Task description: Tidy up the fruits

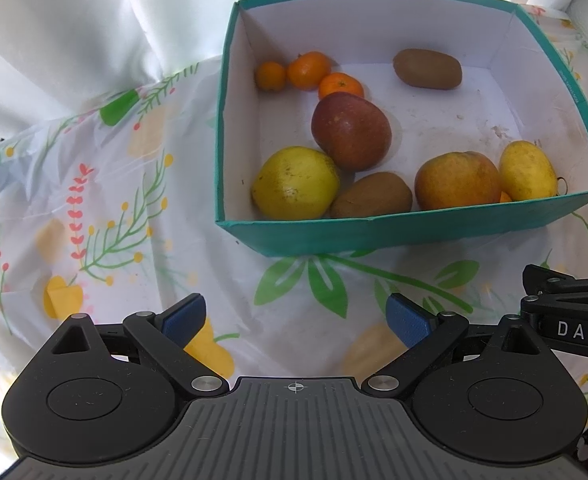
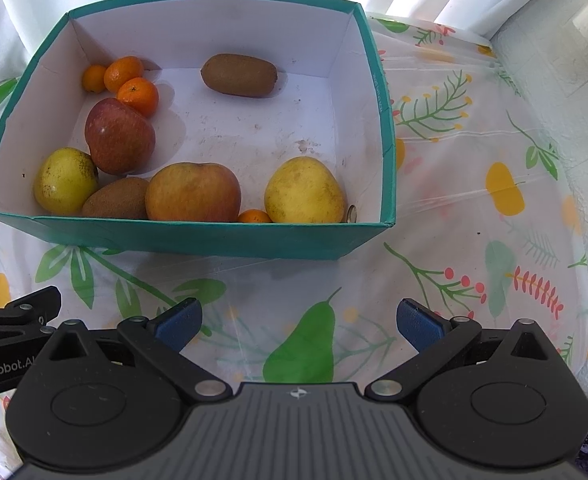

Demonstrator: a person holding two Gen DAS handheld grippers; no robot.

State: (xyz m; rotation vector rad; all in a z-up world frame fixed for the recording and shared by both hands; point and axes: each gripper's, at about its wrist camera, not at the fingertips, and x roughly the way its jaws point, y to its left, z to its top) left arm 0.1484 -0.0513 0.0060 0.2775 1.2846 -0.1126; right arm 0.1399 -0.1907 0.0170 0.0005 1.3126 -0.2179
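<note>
Both the left gripper and right gripper hang released before the teal cardboard box; round fruits (the red apple especially) may roll when nudged.

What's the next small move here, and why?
Probably ease the right gripper forward over the box rim toward the yellow fruit in the near right corner. Both grippers are open and empty, short of the box, and that fruit lies nearest the right one.

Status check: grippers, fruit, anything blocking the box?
Left gripper and right gripper open, empty, short of teal box. All fruit inside it. Path clear.
</note>
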